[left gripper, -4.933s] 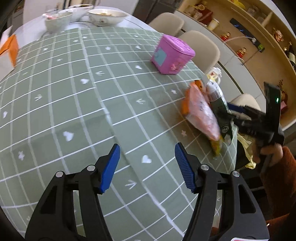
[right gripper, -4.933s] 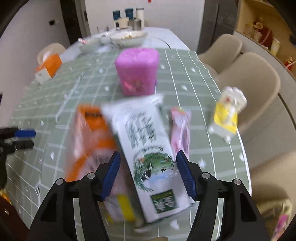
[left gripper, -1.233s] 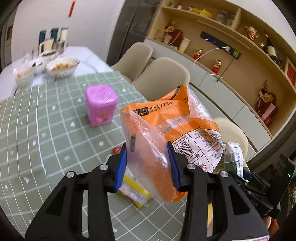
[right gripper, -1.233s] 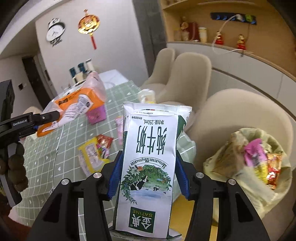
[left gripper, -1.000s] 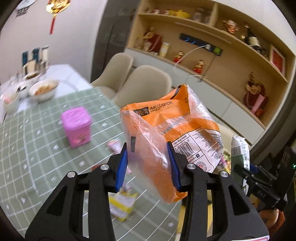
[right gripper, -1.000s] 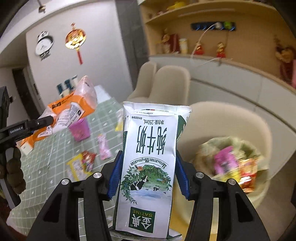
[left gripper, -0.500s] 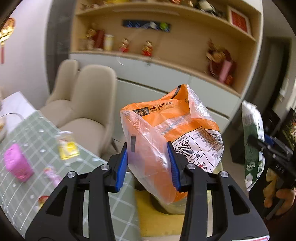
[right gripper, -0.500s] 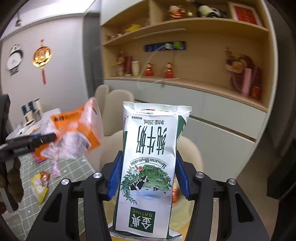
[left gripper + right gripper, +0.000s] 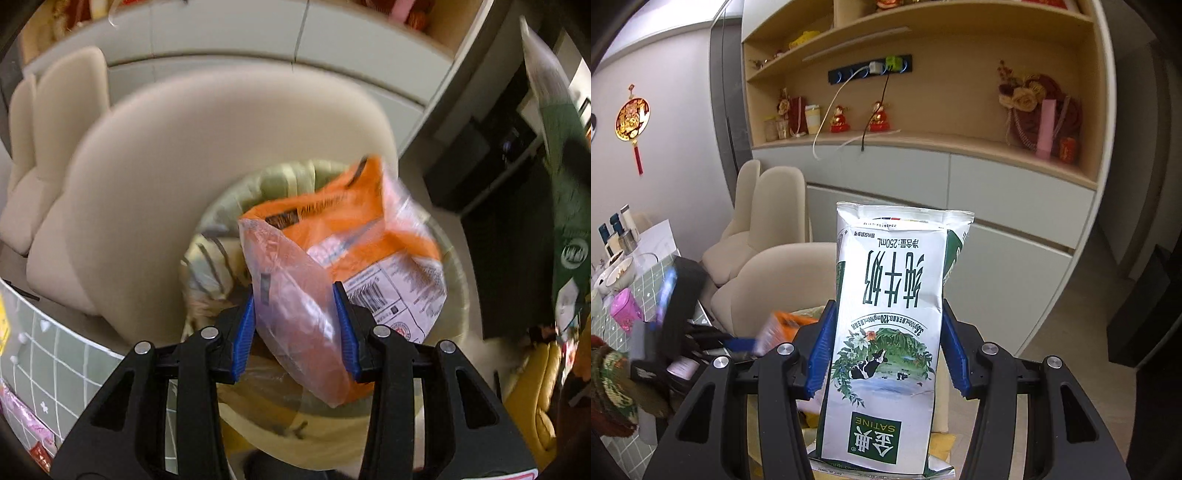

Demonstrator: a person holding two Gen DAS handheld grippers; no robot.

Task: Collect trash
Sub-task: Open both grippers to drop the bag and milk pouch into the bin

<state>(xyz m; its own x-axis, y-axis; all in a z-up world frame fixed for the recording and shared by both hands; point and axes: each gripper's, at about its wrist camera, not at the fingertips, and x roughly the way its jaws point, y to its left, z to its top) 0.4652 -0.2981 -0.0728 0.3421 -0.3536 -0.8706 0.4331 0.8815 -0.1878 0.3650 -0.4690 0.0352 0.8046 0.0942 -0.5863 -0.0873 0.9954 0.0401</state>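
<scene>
L gripper (image 9: pixel 297 328) clamped on orange bag (image 9: pixel 343 236), held directly above bin (image 9: pixel 456 280) mouth beside chair (image 9: pixel 177 177); bag long axis tilted up and away from jaws. R gripper (image 9: pixel 886 350) clamped on milk carton (image 9: pixel 890 332), upright (print inverted), off to bin's side, higher. L nearer bin; judged next: release bag straight down. Wrappers left on table (image 9: pixel 55 365) beyond chair.

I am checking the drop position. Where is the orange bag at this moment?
In the left wrist view, the orange bag sits centre frame, clamped in the left gripper above the lined trash bin, beside the beige chair.
</scene>
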